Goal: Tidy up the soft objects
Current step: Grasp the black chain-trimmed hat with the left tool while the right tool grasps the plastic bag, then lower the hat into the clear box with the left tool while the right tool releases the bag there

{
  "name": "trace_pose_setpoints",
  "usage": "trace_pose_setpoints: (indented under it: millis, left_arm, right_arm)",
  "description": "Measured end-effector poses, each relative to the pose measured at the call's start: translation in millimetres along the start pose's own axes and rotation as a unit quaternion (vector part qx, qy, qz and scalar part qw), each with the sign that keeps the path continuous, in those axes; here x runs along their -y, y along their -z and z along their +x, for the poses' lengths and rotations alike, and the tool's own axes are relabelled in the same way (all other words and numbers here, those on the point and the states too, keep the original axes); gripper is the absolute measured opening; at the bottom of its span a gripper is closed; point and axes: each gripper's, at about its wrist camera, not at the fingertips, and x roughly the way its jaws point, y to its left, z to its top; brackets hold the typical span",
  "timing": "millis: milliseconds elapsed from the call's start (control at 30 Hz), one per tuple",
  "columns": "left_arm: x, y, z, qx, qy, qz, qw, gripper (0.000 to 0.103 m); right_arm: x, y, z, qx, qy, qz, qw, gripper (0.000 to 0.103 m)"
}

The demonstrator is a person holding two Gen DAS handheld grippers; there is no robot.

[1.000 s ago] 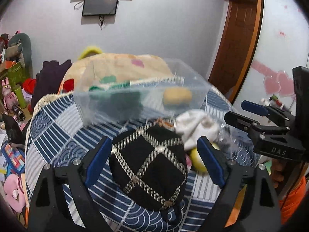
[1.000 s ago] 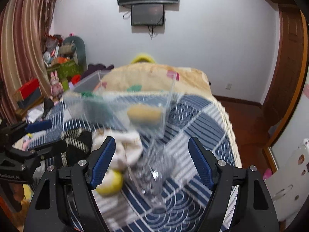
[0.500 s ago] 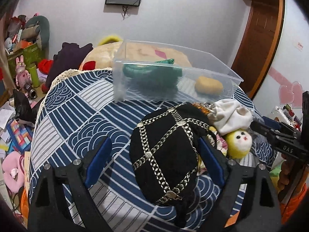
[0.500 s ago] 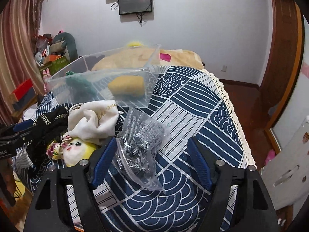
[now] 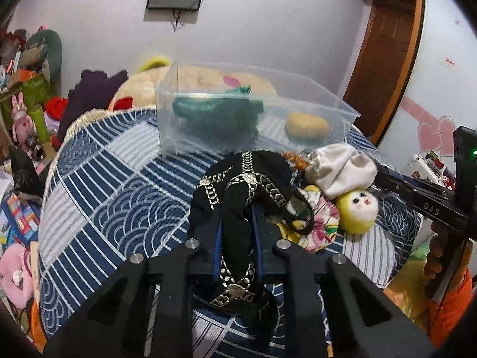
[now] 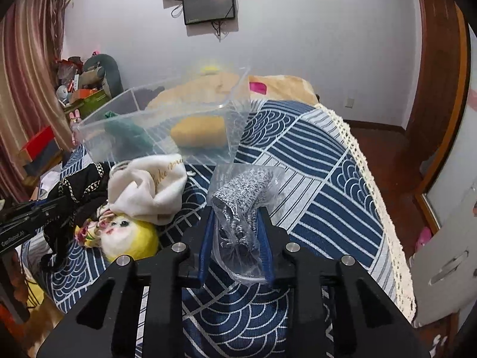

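Observation:
My left gripper (image 5: 236, 232) is shut on a black cap with silver chain trim (image 5: 238, 185), which bunches between the blue pads on the bed. My right gripper (image 6: 237, 232) is shut on a clear plastic bag holding grey knitted fabric (image 6: 243, 197). A clear plastic box (image 5: 253, 119) stands beyond both, holding a green knit item (image 5: 217, 116) and a yellow sponge (image 5: 307, 125). A white cloth (image 5: 342, 170) lies on a yellow-haired doll (image 5: 357, 208) between the grippers. These also show in the right wrist view: box (image 6: 167, 131), cloth (image 6: 149, 188), doll (image 6: 125, 232).
The blue-and-white patterned bedspread (image 5: 104, 185) covers the bed; its lace edge (image 6: 372, 179) drops to a wooden floor on the right. Plush toys and clutter (image 5: 26, 95) stand at the far left. A beige blanket (image 6: 280, 86) lies behind the box.
Both grippers were open around their items and have closed: the left on the black cap, the right on the bagged grey fabric. Both have moved in closer to the bed.

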Motion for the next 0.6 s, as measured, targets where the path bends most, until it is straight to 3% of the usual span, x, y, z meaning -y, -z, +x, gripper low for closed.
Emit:
trace_pose_setpoints:
  millis: [600]
  left_arm:
    - [4.0,-58.9,-42.3,0.083,0.008,0.006,0.9965,0.014]
  right_arm:
    - [-21.1,-41.5,-33.4,0.08,-0.021,-0.026,0.996,0.025]
